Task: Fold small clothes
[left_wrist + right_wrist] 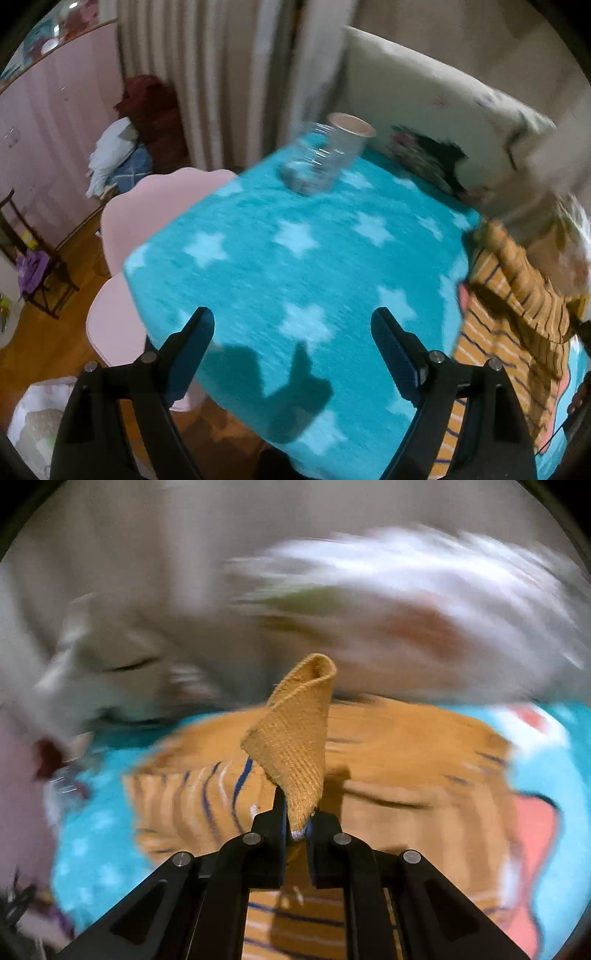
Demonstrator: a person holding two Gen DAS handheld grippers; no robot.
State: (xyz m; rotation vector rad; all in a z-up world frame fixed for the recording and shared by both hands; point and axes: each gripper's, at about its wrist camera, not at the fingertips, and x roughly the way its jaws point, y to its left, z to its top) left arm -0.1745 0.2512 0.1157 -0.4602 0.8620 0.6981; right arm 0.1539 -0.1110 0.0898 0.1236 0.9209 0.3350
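Observation:
An orange garment with dark blue and white stripes (509, 314) lies bunched at the right edge of a turquoise star-patterned blanket (295, 266) in the left wrist view. My left gripper (295, 332) hangs open over the bare blanket, well left of the garment, nothing between its fingers. In the blurred right wrist view my right gripper (297, 812) is shut on a ribbed orange cuff (295, 734) of the garment, which sticks up from the jaws. The rest of the garment (388, 775) spreads below over the blanket.
A clear glass jar (317, 162) and a paper cup (351, 125) stand at the blanket's far edge. A pale cushion (424, 103) lies behind them. A pink cloud-shaped chair (147, 229) stands at the left, over wooden floor (44, 332).

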